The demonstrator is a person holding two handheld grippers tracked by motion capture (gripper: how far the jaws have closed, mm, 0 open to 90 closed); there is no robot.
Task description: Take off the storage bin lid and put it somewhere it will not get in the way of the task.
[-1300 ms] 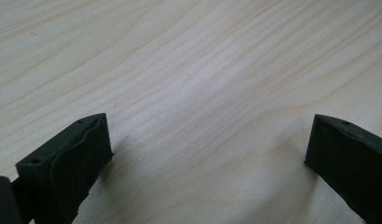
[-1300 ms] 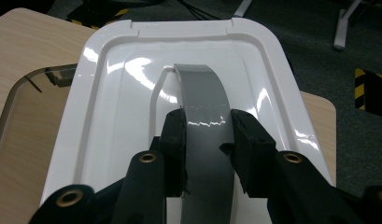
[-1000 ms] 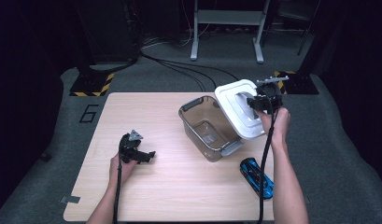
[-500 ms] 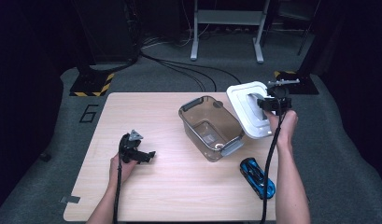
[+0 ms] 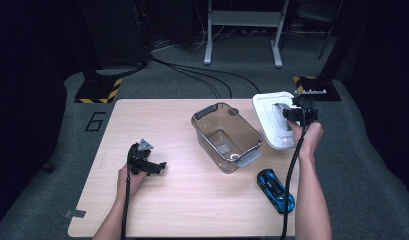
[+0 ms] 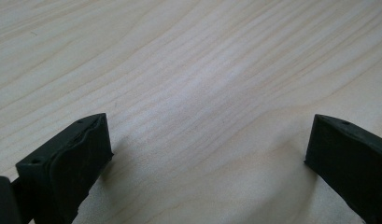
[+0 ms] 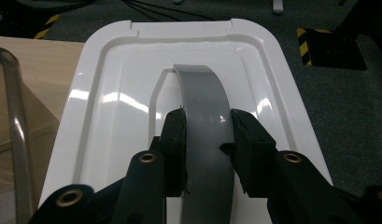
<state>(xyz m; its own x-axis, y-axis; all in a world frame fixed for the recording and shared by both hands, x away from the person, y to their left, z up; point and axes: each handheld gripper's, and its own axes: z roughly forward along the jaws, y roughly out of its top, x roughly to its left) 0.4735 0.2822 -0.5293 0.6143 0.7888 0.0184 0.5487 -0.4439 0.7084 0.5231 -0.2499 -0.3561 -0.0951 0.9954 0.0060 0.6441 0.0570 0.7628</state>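
White lid (image 7: 179, 84) gripped by its grey handle (image 7: 205, 121)

The handle was pinched by the right claw (image 7: 205, 135) beside the clear bin (image 5: 226, 135); the left claw (image 6: 202, 154) was spread on the table (image 6: 188, 70).

One wooden table (image 5: 192, 210) carries one clear plastic bin (image 5: 226, 136). Beside the bin: one white lid (image 5: 272, 120) with one grey handle (image 7: 202, 107), one blue toy car (image 5: 275, 189), and two grippers.
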